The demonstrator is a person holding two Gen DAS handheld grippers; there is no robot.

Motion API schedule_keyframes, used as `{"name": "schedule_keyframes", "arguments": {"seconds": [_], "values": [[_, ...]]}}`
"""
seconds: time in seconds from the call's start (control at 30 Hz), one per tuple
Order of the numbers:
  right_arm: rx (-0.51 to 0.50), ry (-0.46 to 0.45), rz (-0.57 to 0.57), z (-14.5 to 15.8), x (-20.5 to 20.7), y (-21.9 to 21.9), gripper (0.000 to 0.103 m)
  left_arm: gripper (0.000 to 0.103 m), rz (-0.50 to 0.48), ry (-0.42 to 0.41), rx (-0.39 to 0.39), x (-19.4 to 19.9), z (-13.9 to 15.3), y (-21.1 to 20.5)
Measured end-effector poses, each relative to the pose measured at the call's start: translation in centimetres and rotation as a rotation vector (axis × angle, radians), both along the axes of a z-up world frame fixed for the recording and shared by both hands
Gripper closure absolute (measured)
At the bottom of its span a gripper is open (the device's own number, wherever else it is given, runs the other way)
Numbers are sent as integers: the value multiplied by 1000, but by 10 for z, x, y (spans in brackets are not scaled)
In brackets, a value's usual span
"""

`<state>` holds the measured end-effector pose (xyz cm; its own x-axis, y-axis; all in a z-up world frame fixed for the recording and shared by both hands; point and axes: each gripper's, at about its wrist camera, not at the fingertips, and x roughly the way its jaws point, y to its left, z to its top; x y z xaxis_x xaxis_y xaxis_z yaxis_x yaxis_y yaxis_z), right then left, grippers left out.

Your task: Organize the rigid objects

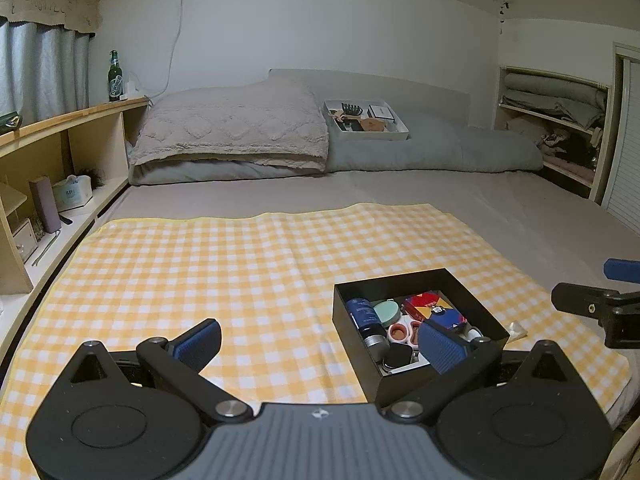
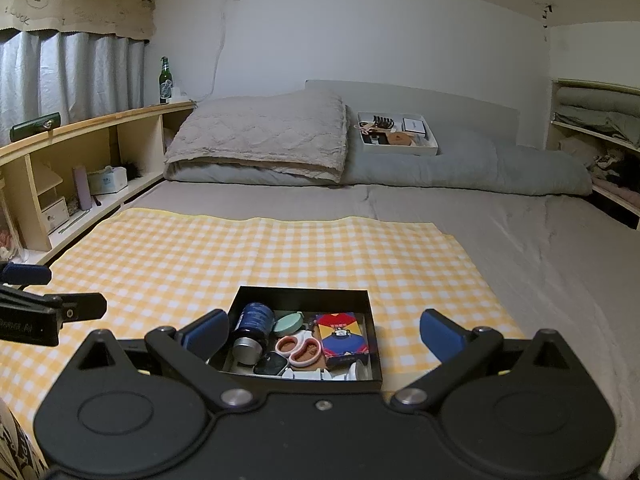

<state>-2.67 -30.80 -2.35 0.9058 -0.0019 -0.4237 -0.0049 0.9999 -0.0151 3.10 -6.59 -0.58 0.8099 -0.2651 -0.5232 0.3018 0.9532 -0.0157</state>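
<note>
Right wrist view: right gripper point(image 2: 322, 336) gapes over the black box point(image 2: 304, 294) of small items; left gripper point(image 1: 320, 340) gapes just beside it.

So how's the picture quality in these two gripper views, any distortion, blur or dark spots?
Left wrist view: strong fisheye bending of the wooden shelf, black corner vignetting, dim flat indoor light. Right wrist view: same barrel curve, sharp on the black box, whose inside is shadowed; no glare or motion blur.
</note>
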Motion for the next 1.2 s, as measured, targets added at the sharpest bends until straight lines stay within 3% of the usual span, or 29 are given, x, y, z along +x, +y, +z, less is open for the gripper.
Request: {"name": "schedule_keyframes", "arguments": {"seconds": [1.2], "values": [[-6,0,-1,0,0,3,0,0,-6,-7,-1,-3,2,-3]]}}
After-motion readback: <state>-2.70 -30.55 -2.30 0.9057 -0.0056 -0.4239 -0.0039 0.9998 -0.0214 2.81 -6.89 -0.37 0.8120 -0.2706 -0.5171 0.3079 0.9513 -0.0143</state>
